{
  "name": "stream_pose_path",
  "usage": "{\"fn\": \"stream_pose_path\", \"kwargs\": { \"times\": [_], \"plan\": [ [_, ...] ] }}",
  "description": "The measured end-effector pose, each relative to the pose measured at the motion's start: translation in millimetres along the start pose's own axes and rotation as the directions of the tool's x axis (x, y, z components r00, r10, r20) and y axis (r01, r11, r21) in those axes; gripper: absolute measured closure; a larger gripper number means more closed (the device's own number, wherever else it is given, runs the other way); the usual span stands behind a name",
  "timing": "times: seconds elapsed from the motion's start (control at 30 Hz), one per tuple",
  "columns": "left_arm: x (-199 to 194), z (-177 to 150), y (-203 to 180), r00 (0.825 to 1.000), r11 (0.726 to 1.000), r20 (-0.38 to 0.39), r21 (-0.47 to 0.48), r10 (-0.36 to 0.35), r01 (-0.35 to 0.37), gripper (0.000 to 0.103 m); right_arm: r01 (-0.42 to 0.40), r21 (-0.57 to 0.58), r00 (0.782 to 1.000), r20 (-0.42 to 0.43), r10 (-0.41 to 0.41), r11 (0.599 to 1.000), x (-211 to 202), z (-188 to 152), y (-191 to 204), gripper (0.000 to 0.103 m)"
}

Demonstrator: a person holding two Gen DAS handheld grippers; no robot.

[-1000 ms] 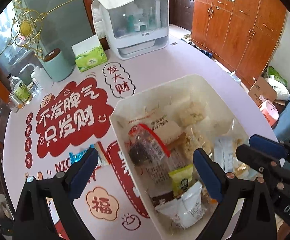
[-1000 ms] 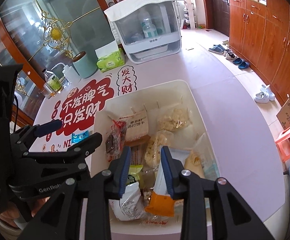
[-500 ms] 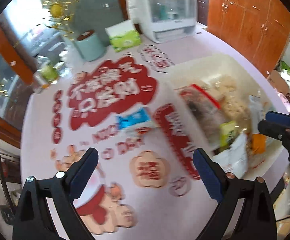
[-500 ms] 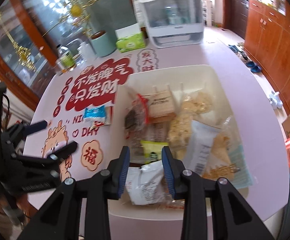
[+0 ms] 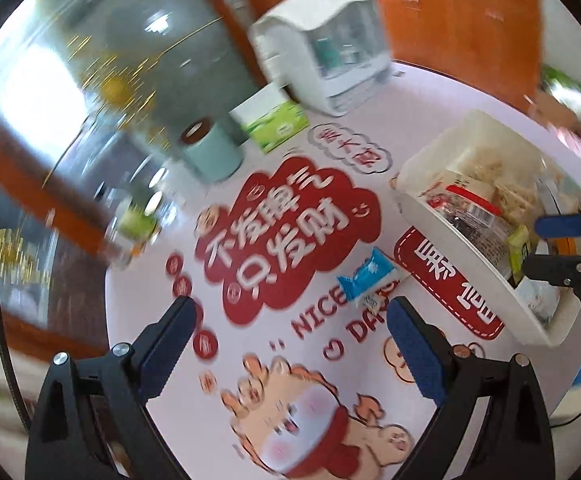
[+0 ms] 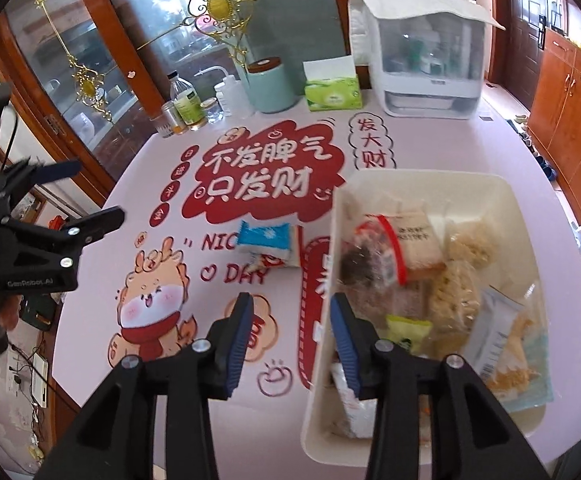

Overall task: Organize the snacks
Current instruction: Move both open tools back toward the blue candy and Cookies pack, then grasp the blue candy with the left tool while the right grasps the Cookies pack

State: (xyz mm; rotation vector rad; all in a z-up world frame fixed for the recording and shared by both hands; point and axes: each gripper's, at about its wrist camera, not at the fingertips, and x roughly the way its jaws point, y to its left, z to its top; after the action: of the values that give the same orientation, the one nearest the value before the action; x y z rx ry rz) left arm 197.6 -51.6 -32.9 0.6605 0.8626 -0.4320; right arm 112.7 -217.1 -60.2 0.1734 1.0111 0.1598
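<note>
A white bin [image 6: 506, 200] full of several snack packets stands on the right of the pink table; it also shows in the left wrist view [image 5: 462, 264]. A blue snack packet [image 6: 264, 238] lies on the table just left of the bin, over a second small packet [image 6: 276, 259]; the blue packet shows in the left wrist view [image 5: 366, 274] too. My left gripper [image 5: 290, 344] is open and empty, above the table a little short of the blue packet. My right gripper [image 6: 290, 332] is open and empty, over the bin's left wall near the front.
At the table's far edge stand a white lidded storage box [image 6: 430, 52], a green tissue box [image 6: 332, 92], a teal canister [image 6: 270, 84] and several bottles and jars [image 6: 194, 104]. Glass cabinet doors are behind; wooden cabinets on the right.
My left gripper swung left from over the bin to above the table near the blue packet. My right gripper let go an orange-ended packet in the bin, opened wider and moved back left.
</note>
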Motion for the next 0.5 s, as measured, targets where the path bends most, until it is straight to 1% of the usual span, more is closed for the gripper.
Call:
{"fn": "stream_pose_path", "kwargs": {
  "times": [0.1,0.17,0.23,0.3,0.37,0.43,0.5],
  "plan": [
    [24,11,-9,0.999,0.991,0.009,0.126,-0.052,0.051,0.008,0.018,0.022,1.0,0.006,-0.018,1.0,8,8,7,0.062],
    [53,15,-16,0.993,0.974,-0.013,0.198,-0.114,0.114,0.008,0.034,0.046,0.999,0.002,-0.034,0.998,18,12,10,0.061],
    [82,14,-25,0.984,0.956,-0.038,0.235,-0.174,0.178,0.008,0.055,0.071,0.998,-0.01,-0.055,0.996,30,13,10,0.061],
    [116,13,-30,0.969,0.933,-0.081,0.259,-0.234,0.248,0.009,0.079,0.106,0.997,-0.027,-0.076,0.991,44,13,12,0.061],
    [142,10,-35,0.956,0.921,-0.112,0.262,-0.269,0.29,0.018,0.095,0.138,0.995,-0.042,-0.09,0.986,57,10,13,0.061],
    [170,9,-37,0.934,0.903,-0.155,0.244,-0.323,0.353,0.024,0.13,0.168,0.991,-0.065,-0.12,0.977,73,6,15,0.061],
    [192,7,-40,0.911,0.888,-0.186,0.223,-0.367,0.403,0.027,0.152,0.204,0.987,-0.087,-0.137,0.967,87,3,15,0.061]
  ]
}}
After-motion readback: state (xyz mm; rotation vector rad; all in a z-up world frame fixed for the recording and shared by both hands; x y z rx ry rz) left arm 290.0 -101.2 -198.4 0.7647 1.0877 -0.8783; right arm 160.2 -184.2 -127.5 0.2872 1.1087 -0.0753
